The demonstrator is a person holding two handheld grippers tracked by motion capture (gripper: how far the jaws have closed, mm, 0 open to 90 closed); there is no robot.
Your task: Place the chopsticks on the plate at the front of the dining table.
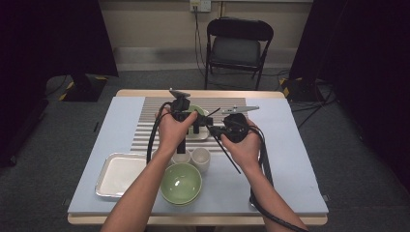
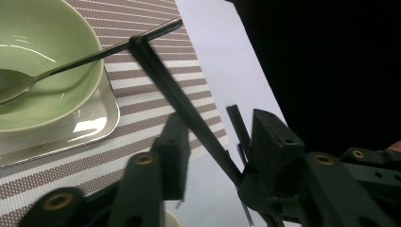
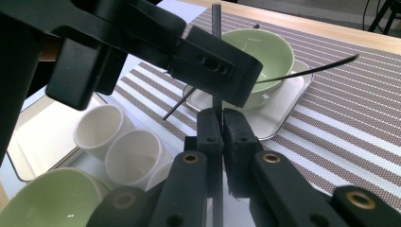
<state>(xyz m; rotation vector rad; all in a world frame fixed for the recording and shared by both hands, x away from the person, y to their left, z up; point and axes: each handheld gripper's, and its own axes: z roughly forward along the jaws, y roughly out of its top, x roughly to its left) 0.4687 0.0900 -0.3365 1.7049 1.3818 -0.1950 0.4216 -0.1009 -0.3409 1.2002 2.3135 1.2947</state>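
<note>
My right gripper (image 3: 222, 118) (image 1: 216, 129) is shut on a thin black chopstick (image 3: 216, 28) (image 1: 231, 158), which stands upright between its pads. The left gripper (image 2: 215, 127) (image 1: 197, 124) hangs just in front of it. Its jaws straddle that chopstick (image 2: 179, 101) with a gap on each side, so it is open. A second thin black stick (image 2: 236, 124) lies close by. Behind them, a green bowl (image 1: 198, 111) (image 2: 42, 71) (image 3: 265, 52) holding a spoon (image 2: 19, 82) (image 3: 317, 67) sits on a small metal tray (image 2: 94, 124) (image 3: 283, 111).
Two white cups (image 1: 200, 157) (image 3: 118, 142) and a second green bowl (image 1: 181, 182) (image 3: 42, 198) stand near the table's front. A larger metal tray (image 1: 118, 174) lies at the front left. A striped placemat (image 1: 150, 121) covers the middle, and a folding chair (image 1: 239, 46) stands beyond the table.
</note>
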